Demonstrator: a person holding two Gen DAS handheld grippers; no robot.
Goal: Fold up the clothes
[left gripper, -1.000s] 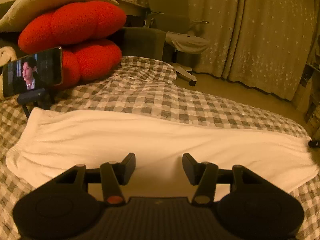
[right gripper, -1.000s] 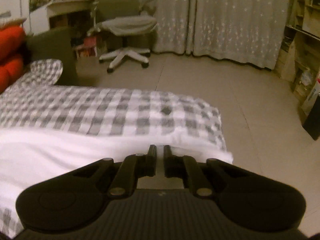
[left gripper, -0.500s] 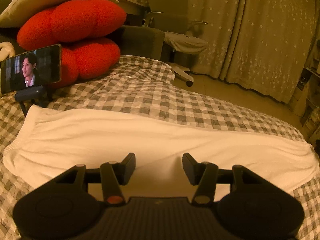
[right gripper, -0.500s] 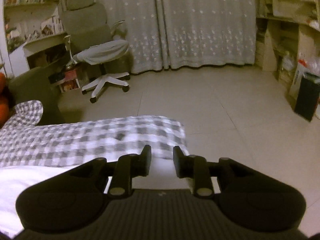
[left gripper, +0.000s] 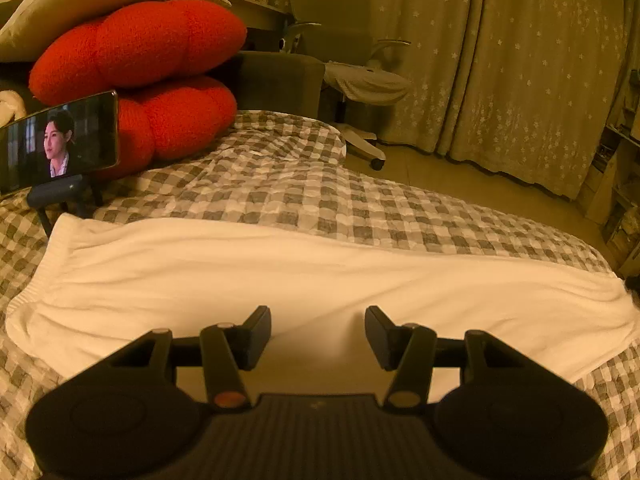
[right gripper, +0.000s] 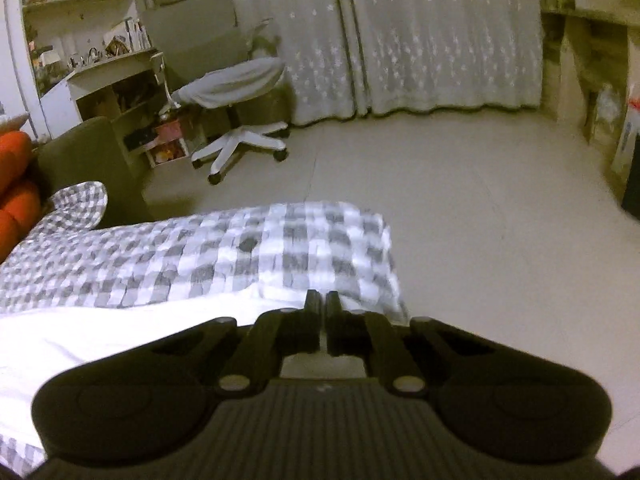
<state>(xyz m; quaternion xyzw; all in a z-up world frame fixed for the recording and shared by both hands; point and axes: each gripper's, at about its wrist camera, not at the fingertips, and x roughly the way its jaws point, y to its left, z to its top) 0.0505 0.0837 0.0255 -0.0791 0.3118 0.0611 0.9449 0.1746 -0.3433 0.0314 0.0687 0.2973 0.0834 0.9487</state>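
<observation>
White cloth (left gripper: pixel 304 284): lies long and flat across the checked blanket (left gripper: pixel 280 184), maybe folded once lengthwise; more folds are left.
Left gripper (left gripper: pixel 318 332): wide apart above the cloth's middle, holding nothing.
Right gripper (right gripper: pixel 323 320): nearly closed at the cloth's end; can't tell if it pinches.
Left view only: phone (left gripper: pixel 56 142), red cushions (left gripper: pixel 140 48).
Right view only: bed corner, bare floor (right gripper: pixel 460 200).

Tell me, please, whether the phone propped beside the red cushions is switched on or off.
On. The phone stands in landscape on its dark stand, and its lit screen shows a person's face in a video.
</observation>
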